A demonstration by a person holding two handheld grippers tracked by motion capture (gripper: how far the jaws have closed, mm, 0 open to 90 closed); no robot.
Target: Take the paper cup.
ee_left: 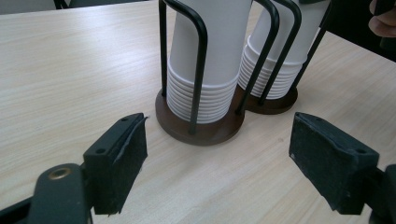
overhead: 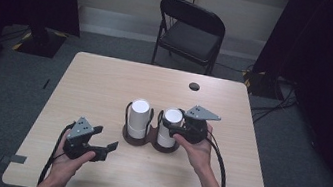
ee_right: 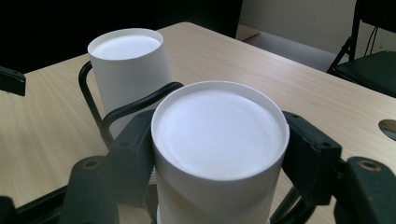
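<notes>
Two stacks of upturned white paper cups stand in black wire holders on round brown bases (ee_left: 205,130) at the table's middle. The left stack (overhead: 139,118) (ee_left: 219,56) is free. My right gripper (overhead: 172,127) (ee_right: 219,140) is shut on the top cup (ee_right: 219,163) of the right stack (overhead: 168,129), one jaw pressed on each side just under its flat upturned bottom. The other stack (ee_right: 128,70) shows behind it. My left gripper (overhead: 104,137) (ee_left: 219,135) is open and holds nothing, low over the table, in front and left of the holders and pointing at them.
A black folding chair (overhead: 189,31) stands behind the light wooden table (overhead: 106,79). A round cable hole (overhead: 194,86) lies near the far edge. Cables trail from both grippers toward the front edge. Dark curtains hang at both sides.
</notes>
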